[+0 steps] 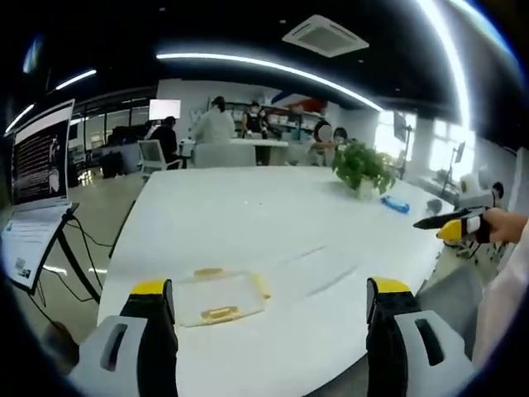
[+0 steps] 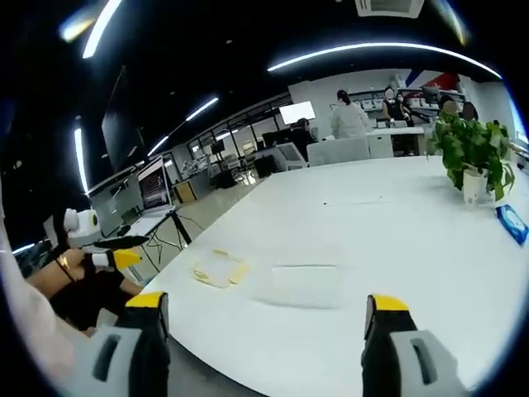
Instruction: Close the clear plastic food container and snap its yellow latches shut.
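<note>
The left gripper [image 1: 269, 298] is hovering over the near edge of the white table [image 1: 273, 207] in the left gripper view, its yellow-tipped jaws standing wide apart and holding nothing; the clear container [image 1: 219, 298] is lying flat on the table just beyond the left jaw, between the two jaws but nearer the left one; yellow latches [image 1: 219, 313] are showing at its edges, and whether its lid is fully down I cannot tell; a potted plant [image 1: 362, 168] is standing farther back on the table, with a small blue object [image 1: 395, 203] lying just beside it; the right gripper [image 1: 453, 227] is coming into this view at the right edge, held in a hand [image 1: 504, 225], too small to tell how its jaws stand; a laptop [image 1: 37, 186] on a stand is sitting off the table at the left; people are gathering at the far end of the room.

In the right gripper view the right gripper [image 2: 264, 318] is also spreading its jaws wide with nothing between them; the container [image 2: 219, 269] is resting on the table [image 2: 372, 215] ahead of the left jaw; a clear flat lid-like piece [image 2: 302, 285] is lying just beside it, apart from it; the plant [image 2: 473, 153] is standing far right; the left gripper [image 2: 116, 248] is showing at the left edge in a hand [image 2: 62, 269].
</note>
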Demonstrator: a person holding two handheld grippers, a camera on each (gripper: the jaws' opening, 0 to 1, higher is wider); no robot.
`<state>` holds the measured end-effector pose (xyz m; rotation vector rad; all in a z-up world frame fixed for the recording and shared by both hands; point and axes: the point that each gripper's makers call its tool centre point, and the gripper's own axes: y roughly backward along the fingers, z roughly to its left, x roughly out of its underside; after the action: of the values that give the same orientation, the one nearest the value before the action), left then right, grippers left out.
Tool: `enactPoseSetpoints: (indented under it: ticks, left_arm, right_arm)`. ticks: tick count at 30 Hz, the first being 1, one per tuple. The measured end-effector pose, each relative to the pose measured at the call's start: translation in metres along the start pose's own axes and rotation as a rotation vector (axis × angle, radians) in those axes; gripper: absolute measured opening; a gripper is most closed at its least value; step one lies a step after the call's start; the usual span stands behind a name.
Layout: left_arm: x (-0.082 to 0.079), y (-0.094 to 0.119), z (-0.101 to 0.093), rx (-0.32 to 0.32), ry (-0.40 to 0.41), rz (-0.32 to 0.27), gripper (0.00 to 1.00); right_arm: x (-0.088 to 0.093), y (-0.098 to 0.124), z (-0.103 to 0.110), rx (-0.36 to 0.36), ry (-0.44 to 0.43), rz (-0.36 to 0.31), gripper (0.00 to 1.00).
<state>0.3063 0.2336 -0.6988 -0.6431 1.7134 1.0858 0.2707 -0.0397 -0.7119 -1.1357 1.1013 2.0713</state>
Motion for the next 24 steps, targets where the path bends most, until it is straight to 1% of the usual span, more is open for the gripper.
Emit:
enactPoseSetpoints:
  ticks: [3,9,15,18,24]
  left_arm:
    - [0.01,-0.001,0.002,-0.011,-0.014,0.039,0.95]
    - [0.01,-0.001,0.001,-0.005,0.0,0.034,0.95]
    - [0.012,-0.001,0.002,-0.005,-0.008,0.045,0.95]
    - [0.013,-0.002,0.002,-0.004,-0.012,0.05,0.95]
    - [0.019,-0.005,-0.001,0.01,-0.012,0.07,0.95]
  right_arm:
    - [0.001,0.0,0.001,-0.004,-0.001,0.006,1.0]
    - [0.0,0.0,0.0,0.003,0.006,0.012,1.0]
    - [0.004,0.0,0.001,0.0,0.001,0.024,1.0]
    - [0.004,0.0,0.003,-0.002,-0.012,0.017,1.0]
    - [0.008,-0.001,0.003,-0.001,-0.017,0.025,0.99]
